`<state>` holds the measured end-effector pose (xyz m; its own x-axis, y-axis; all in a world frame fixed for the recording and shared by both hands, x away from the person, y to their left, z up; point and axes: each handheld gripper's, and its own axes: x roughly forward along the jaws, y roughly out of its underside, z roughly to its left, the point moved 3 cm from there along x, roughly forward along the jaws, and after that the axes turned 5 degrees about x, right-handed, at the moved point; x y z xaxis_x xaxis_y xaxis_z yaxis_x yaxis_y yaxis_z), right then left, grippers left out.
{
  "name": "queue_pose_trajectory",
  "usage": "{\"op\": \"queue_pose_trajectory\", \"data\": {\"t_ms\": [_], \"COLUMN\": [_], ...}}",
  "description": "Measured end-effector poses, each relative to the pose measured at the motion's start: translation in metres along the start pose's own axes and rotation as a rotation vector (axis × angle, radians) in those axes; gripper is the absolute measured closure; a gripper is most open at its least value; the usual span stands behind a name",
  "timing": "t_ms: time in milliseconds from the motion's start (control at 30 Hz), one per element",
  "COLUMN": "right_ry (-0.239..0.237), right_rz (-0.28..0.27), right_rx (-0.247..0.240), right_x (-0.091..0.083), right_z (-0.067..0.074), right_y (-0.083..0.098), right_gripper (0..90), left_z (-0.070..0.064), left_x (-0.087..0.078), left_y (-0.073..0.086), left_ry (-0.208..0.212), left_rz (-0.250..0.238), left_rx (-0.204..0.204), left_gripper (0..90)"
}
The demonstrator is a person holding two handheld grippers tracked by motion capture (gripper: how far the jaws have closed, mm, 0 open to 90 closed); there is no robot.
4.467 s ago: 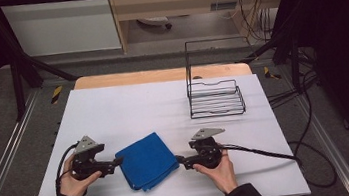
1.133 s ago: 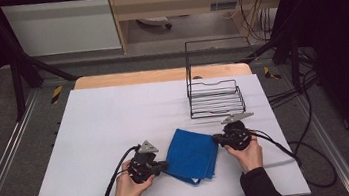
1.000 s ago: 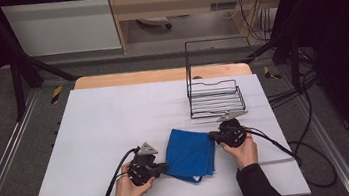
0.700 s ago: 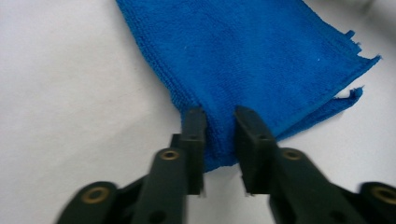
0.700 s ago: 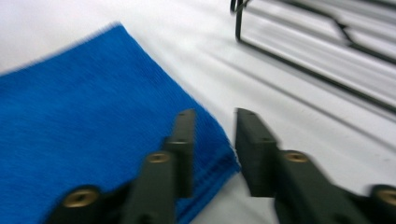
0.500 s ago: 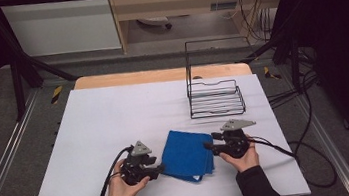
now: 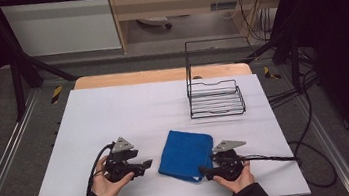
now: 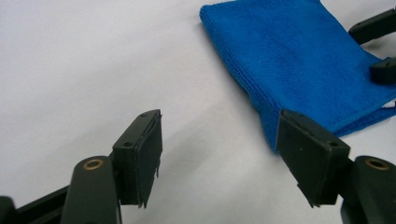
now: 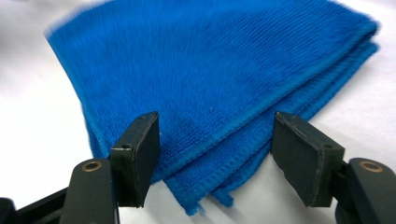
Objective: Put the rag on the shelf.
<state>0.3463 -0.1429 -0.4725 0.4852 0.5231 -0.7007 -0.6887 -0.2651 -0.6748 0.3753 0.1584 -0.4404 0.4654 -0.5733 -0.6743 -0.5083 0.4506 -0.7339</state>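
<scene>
The left gripper [image 7: 143, 166] rests on the table [image 7: 113, 110] just left of the folded blue cloth [image 7: 186, 149]; its jaws have just been opening and stand apart with nothing between them, the cloth's near left corner just beyond. The cloth lies near the front edge. The right gripper [image 7: 207, 173], jaws likewise just opened, points at the near right corner, layered edges between them, unpinched. The wire rack [image 7: 215, 98] stands well behind.

I see a black wire rack [image 7: 215, 95] standing empty toward the far right of the white table [image 7: 129, 113], with cables [image 7: 308, 94] trailing over the floor beyond its right edge.
</scene>
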Motion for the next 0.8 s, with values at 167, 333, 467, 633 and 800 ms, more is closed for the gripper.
{"op": "queue_pose_trajectory", "data": {"t_ms": [167, 333, 467, 633, 800], "right_ry": [0.035, 0.045, 0.060, -0.001, -0.072], "right_rz": [-0.011, -0.021, -0.016, 0.000, 0.027], "right_rx": [-0.037, -0.005, -0.004, 0.051, 0.105], "right_x": [0.004, 0.003, 0.004, 0.005, 0.003], "right_z": [0.017, 0.024, 0.029, 0.030, 0.020], "right_y": [0.004, 0.007, 0.008, 0.007, 0.002], "right_gripper": [45.1, 54.9, 66.9, 81.4, 83.5], "left_z": [0.002, 0.005, 0.007, 0.007, 0.008], "left_x": [0.000, -0.001, -0.001, -0.001, -0.003], "left_y": [0.001, 0.000, 0.001, 0.001, 0.000], "left_ry": [-0.010, -0.022, -0.025, -0.025, -0.020], "left_rz": [0.003, -0.003, -0.002, -0.004, -0.011], "left_rx": [-0.002, -0.006, -0.013, -0.011, -0.011], "left_gripper": [31.9, 32.1, 32.3, 32.4, 32.4]}}
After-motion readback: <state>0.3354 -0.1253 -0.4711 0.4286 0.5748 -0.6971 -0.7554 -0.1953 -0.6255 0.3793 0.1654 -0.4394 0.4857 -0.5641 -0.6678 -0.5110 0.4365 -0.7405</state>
